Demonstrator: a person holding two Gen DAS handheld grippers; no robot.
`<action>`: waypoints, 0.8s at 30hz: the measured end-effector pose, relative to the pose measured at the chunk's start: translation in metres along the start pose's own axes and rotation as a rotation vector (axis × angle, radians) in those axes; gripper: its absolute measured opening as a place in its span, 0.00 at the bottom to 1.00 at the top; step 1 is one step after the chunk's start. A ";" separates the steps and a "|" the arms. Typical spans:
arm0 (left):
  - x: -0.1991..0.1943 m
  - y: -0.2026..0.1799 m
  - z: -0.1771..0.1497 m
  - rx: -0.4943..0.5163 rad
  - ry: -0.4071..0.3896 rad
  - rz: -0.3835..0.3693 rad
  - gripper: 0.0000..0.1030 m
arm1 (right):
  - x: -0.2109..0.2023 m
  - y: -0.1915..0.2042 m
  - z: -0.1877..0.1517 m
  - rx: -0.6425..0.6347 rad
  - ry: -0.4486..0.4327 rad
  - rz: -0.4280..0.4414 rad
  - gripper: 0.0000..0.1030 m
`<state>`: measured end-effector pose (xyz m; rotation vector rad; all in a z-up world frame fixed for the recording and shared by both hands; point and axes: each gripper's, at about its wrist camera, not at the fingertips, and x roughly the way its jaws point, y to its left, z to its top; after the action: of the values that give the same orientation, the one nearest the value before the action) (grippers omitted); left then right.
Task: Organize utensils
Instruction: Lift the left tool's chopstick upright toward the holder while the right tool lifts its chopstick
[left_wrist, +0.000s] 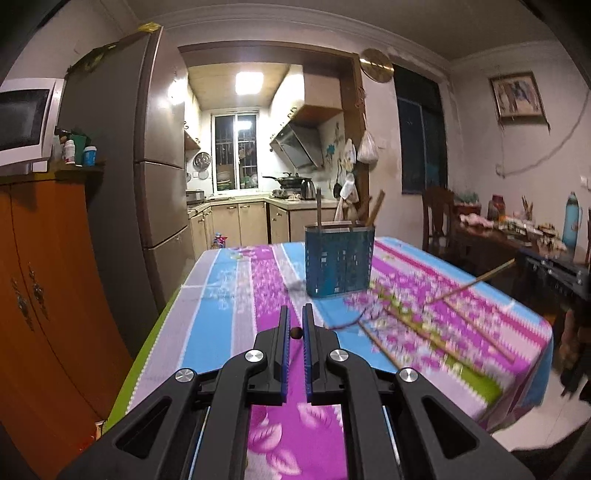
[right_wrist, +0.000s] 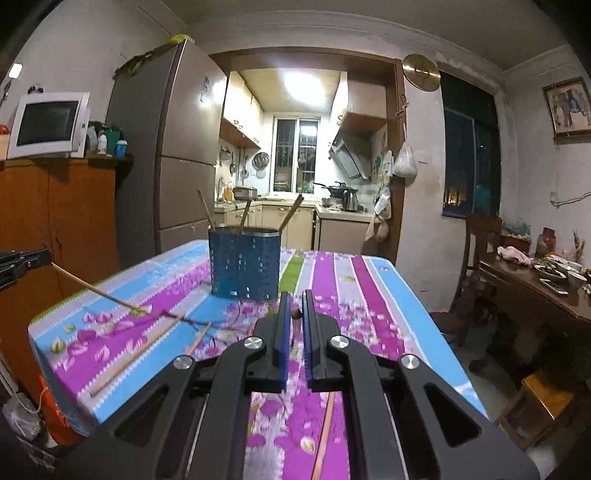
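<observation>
Chopsticks (left_wrist: 436, 332) lie near the table's right edge (left_wrist: 543, 328) — holder (left_wrist: 338, 262) central.

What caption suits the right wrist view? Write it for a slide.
Right hand-held gripper shut on a thin wooden chopstick, facing the blue perforated utensil holder on the striped floral tablecloth.

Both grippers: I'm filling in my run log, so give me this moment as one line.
left gripper: shut on chopstick | right gripper: shut on chopstick | holder: upright, ahead | loose chopsticks: on table
</observation>
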<state>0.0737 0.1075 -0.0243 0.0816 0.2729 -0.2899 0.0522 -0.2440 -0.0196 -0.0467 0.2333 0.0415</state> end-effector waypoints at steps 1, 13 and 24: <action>0.001 -0.001 0.006 0.002 -0.008 0.003 0.07 | 0.002 -0.002 0.003 0.002 -0.004 0.004 0.05; 0.024 -0.009 0.057 -0.001 -0.010 -0.001 0.07 | 0.018 -0.011 0.043 0.010 -0.028 0.071 0.05; 0.048 -0.005 0.082 0.004 0.021 -0.009 0.07 | 0.035 -0.011 0.063 -0.021 -0.036 0.087 0.05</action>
<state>0.1372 0.0802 0.0406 0.0876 0.2933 -0.2983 0.1012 -0.2505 0.0335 -0.0564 0.1987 0.1317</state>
